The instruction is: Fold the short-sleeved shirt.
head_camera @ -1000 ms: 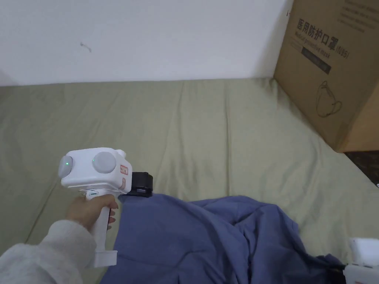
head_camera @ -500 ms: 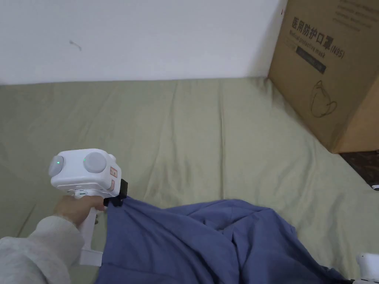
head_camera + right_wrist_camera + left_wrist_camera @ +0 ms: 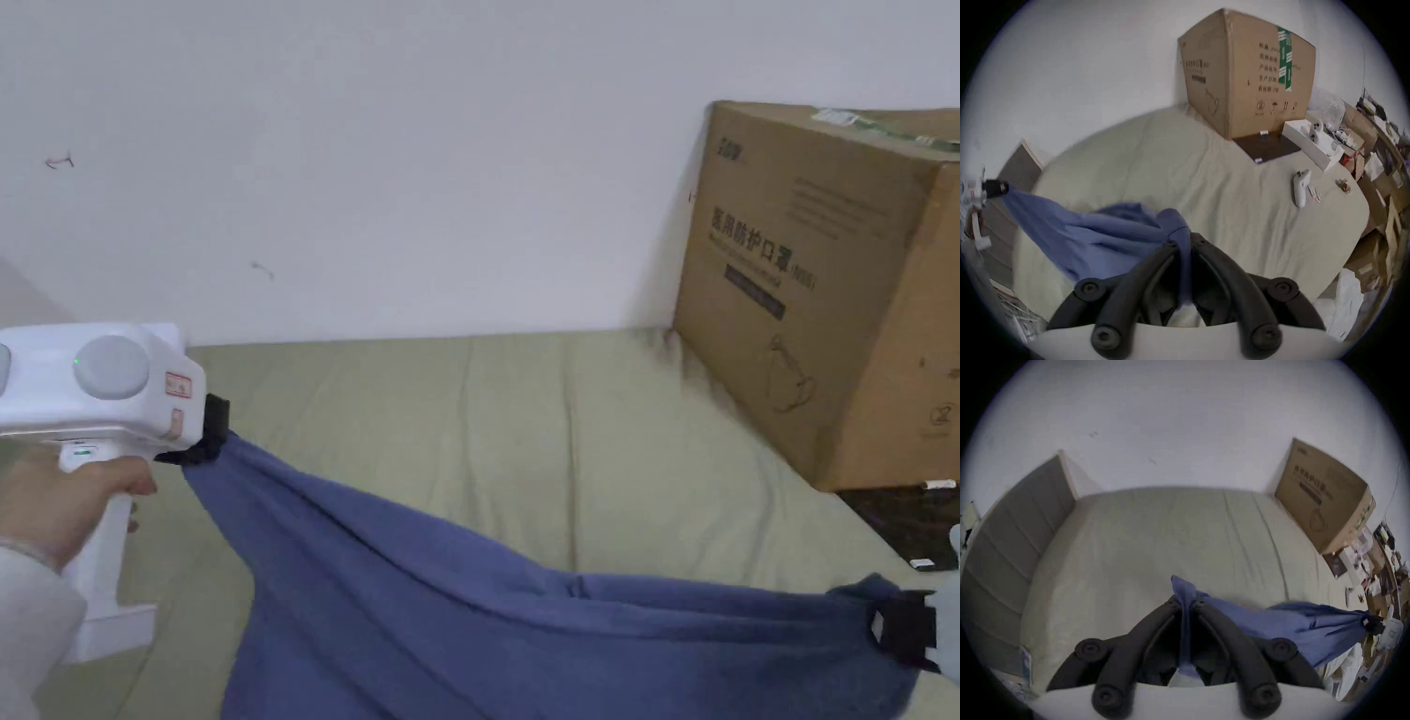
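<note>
Head view: shirt (image 3: 487, 609) stretched between left tool (image 3: 214, 436); right tool (image 3: 902, 630)

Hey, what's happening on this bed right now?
A person is holding a blue short-sleeved shirt up between two handheld claws. The left claw is shut on one end of the fabric, and the right claw is shut on the other end, so the shirt hangs stretched between them above the pale green bedsheet. No fold has been made yet. A large brown cardboard box stands against the wall at the bed's far right.
</note>
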A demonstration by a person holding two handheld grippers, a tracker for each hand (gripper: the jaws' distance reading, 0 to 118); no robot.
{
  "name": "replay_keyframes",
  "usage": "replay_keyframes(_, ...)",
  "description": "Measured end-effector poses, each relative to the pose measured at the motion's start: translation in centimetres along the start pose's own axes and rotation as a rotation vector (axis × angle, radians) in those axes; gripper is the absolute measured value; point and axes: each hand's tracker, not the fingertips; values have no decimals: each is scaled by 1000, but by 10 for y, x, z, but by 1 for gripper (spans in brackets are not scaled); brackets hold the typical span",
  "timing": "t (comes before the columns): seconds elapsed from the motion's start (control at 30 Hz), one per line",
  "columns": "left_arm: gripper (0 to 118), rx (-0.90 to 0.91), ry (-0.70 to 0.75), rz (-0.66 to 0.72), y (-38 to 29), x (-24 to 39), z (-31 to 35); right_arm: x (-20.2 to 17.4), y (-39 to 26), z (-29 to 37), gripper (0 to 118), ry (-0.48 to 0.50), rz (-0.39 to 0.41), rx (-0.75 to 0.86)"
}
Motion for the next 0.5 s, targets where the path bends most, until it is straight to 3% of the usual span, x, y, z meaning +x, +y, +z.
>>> replay_keyframes(0.13,4,86,66,7,16,-28,56,-27,32,21,5,-24,78,58)
replay_keyframes(0.23,4,130,84,19,25,-45,88,-48,63,34,5,44,86,105)
replay_keyframes(0.5,4,216,173,61,57,-75,125,-122,155,32,5,86,170,177)
